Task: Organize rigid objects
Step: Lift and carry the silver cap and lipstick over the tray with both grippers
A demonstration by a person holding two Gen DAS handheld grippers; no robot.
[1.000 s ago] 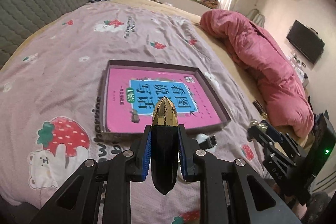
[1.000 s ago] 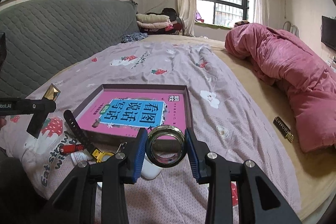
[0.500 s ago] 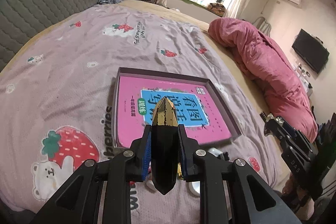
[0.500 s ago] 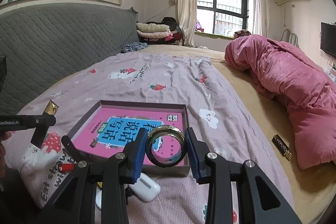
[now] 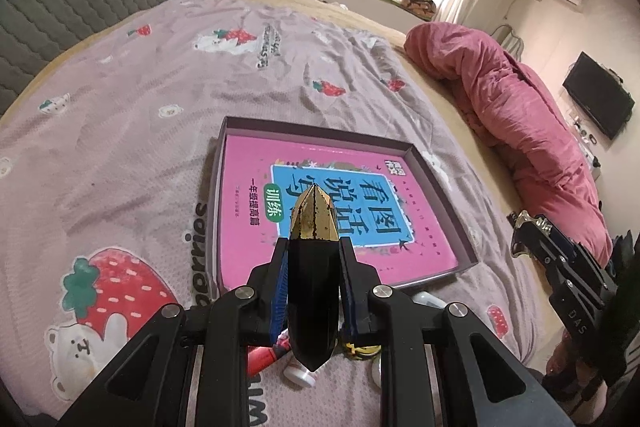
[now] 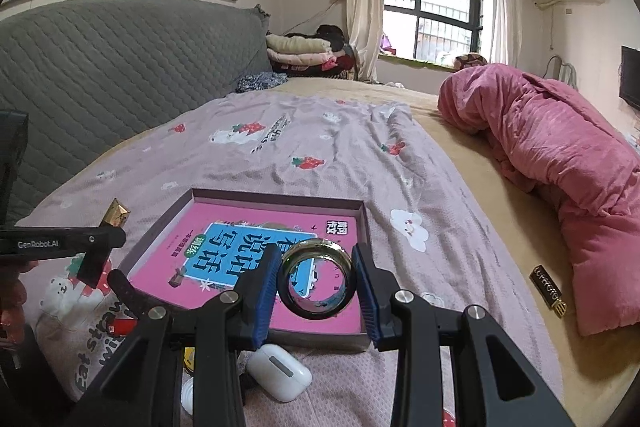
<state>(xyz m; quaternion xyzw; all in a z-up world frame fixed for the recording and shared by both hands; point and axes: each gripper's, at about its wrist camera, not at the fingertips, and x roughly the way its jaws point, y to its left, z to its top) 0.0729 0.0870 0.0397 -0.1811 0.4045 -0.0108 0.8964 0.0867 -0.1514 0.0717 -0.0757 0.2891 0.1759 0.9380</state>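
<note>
A shallow purple box (image 5: pixel 320 129) (image 6: pixel 276 195) lies on the bed with a pink book (image 5: pixel 248 203) (image 6: pixel 224 219) inside. My left gripper (image 5: pixel 312 259) is shut on a black and gold faceted tube (image 5: pixel 312 287) and holds it above the box's near edge. Its gold tip (image 6: pixel 116 213) shows at the left of the right wrist view. My right gripper (image 6: pixel 318 283) is shut on a metal ring (image 6: pixel 318 281), held upright above the box's near right part. The right gripper (image 5: pixel 532 227) also shows at the right edge of the left wrist view.
Small items lie on the strawberry bedsheet (image 6: pixel 320 147) in front of the box: a white earbud case (image 6: pixel 280 373), a red object (image 6: pixel 122 325), a white cap (image 5: pixel 298 373), a black strap (image 6: pixel 128 291). A black-gold bar (image 6: pixel 548 291) lies right. A pink duvet (image 6: pixel 560 155) fills the right side.
Both grippers have risen and drawn back a little from the box, still holding the tube and the ring. More of the small items in front of the box show now.
</note>
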